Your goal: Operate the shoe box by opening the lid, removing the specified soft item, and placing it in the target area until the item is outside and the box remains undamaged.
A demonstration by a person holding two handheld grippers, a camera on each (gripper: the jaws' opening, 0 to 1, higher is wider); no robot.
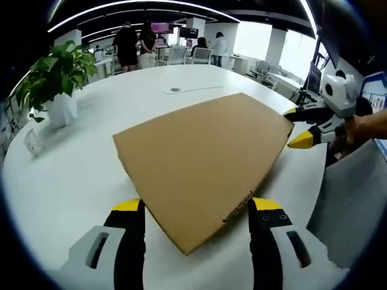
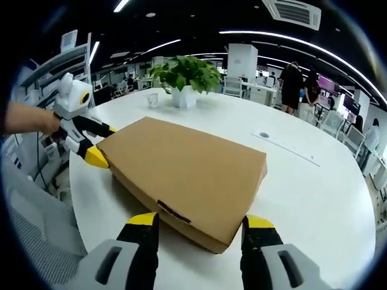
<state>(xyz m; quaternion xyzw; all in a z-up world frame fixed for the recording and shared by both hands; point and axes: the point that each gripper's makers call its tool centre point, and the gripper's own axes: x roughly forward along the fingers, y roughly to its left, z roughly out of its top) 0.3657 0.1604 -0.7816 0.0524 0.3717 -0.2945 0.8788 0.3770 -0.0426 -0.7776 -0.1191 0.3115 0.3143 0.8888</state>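
A shut brown cardboard shoe box [image 1: 202, 157] lies flat on the white table [image 1: 78, 181], its lid down. My left gripper [image 1: 198, 205] is open, and its yellow-tipped jaws straddle the box's near corner. At the box's far right corner the right gripper [image 1: 295, 125] also stands open, held by a hand. In the right gripper view the box [image 2: 187, 169] runs away from me, with my right gripper [image 2: 201, 220] open around its near corner. The left gripper [image 2: 104, 144] brackets the opposite corner. The soft item is hidden.
A potted plant [image 1: 57, 78] [image 2: 184, 75] and a small card stand [image 1: 31, 142] sit near the table's rim. A round grommet [image 2: 263, 135] with a white strip lies beyond the box. A grey chair [image 1: 357, 199] stands by the table edge. People stand far off.
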